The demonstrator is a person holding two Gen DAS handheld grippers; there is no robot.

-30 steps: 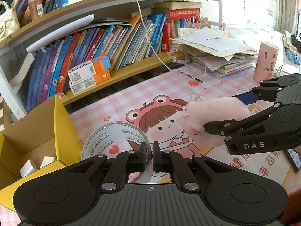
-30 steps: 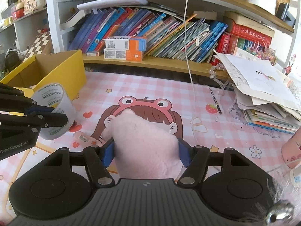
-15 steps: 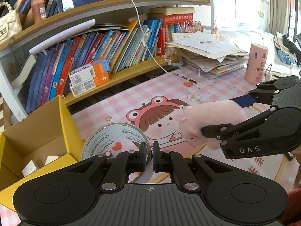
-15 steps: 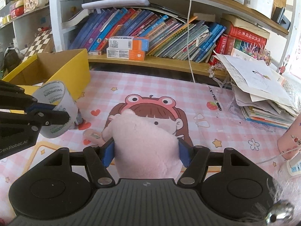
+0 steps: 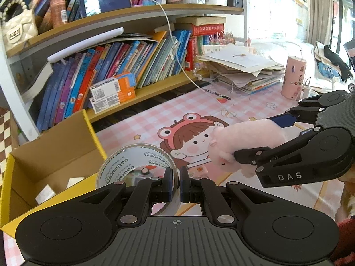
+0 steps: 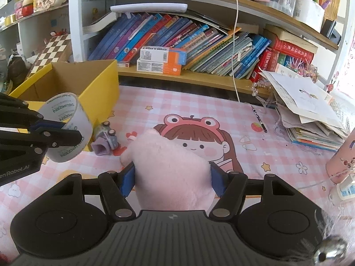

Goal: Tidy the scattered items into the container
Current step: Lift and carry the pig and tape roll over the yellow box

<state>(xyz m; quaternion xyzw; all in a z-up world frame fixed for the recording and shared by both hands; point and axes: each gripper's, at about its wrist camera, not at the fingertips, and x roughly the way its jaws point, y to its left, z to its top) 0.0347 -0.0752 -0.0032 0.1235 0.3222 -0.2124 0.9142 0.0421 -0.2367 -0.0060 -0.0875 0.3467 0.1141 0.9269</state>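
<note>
Left wrist view
Left gripper (image 5: 175, 182): jaws nearly together, pinching the wall of a roll of clear packing tape with green lettering (image 5: 135, 166); roll held upright, off the desk.
Container: open yellow cardboard box with brown inside (image 5: 53, 146), at the left, just beside the tape roll; small white items lie on its floor.
Right gripper (image 5: 264, 139): enters from the right, clamped on a pink plush toy (image 5: 241, 139) held above the desk.
Desk: pink checked mat with a cartoon girl in a frog hat (image 5: 188, 133).
Background: slanting row of books on a wooden shelf (image 5: 124, 66); stack of papers (image 5: 241, 66); pink tumbler (image 5: 294, 77).

Right wrist view
Right gripper (image 6: 172, 177): blue pads about half apart, pressing both sides of the plush toy (image 6: 170, 173).
Left gripper (image 6: 73, 130): at the left edge, holding the tape roll (image 6: 68, 130) in front of the yellow box (image 6: 97, 88).
Loose item: small lilac and grey toy vehicle (image 6: 105, 141) on the desk mat (image 6: 221, 115), touching or just beside the box's near corner.
Pen: black, lying near the papers (image 6: 258, 118).
</note>
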